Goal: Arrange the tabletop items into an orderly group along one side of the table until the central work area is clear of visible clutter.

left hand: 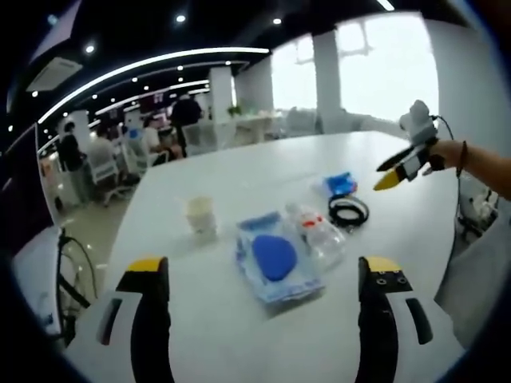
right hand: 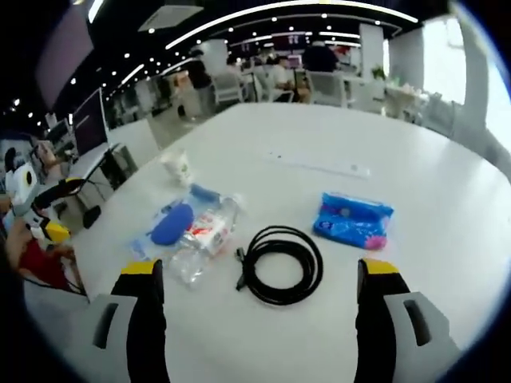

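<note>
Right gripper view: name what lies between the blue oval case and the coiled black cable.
A clear plastic bottle with a red-and-white label lies on its side between the blue oval case and the coiled black cable, seen in the right gripper view.

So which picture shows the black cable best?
The right gripper view. There the black cable lies close, between that gripper's jaws, and you can see its whole coil on the white table. In the left gripper view the cable is small and farther off, beside the plastic bottle.
</note>
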Motion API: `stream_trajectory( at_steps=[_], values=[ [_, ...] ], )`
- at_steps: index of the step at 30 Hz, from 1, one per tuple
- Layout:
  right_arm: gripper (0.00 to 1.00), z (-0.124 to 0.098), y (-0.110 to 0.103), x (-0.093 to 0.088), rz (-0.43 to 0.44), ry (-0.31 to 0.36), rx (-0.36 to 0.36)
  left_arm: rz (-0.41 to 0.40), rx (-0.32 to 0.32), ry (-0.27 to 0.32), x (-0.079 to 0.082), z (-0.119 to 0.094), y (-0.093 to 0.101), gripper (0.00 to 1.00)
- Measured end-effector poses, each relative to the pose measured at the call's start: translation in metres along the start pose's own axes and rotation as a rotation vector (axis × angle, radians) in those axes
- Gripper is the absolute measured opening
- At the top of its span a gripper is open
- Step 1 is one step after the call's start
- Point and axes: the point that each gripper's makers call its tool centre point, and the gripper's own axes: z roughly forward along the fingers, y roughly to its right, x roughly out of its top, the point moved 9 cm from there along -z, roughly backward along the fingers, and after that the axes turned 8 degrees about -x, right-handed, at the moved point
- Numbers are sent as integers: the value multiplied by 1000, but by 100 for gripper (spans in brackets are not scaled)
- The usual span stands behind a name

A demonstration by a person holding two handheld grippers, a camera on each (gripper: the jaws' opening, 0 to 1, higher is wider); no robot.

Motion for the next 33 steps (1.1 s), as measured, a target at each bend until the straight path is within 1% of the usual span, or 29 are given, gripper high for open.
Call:
stream_trajectory(
  at_steps=[6,10,15,17,20,21,23,25,27,30,33],
  values=[
    [99,-17,-15,-2,-18,27,19,-21,-14,-7,3,9,0,94],
    [99,-23,-19,-8,-43,27,7,-32,-31,0,8,16,3,94],
    [99,-30,-22,-17,-25,26,15,-42,-36,5,14,28,5,93],
    [99,-32,-22,-20,-20,32,8,-46,-48,13,17,32,7,94],
    [99,-35,-23,-25,-15,32,0,-48,-55,3,19,39,9,94],
    [99,-36,-24,-28,-15,32,-1,-49,-59,-16,19,42,9,93],
    [99,-37,-24,-31,-14,28,-4,-51,-63,-27,21,46,11,93],
    [99,-38,-25,-35,-19,27,-4,-51,-61,-24,23,50,12,93],
    [99,-38,-27,-40,-37,17,2,-56,-64,-16,27,56,13,92],
    [99,-40,-29,-46,-87,9,-9,-71,-85,-22,30,66,18,91],
    [99,-43,-30,-50,-89,10,-14,-76,-92,-30,32,77,20,91]
  ],
)
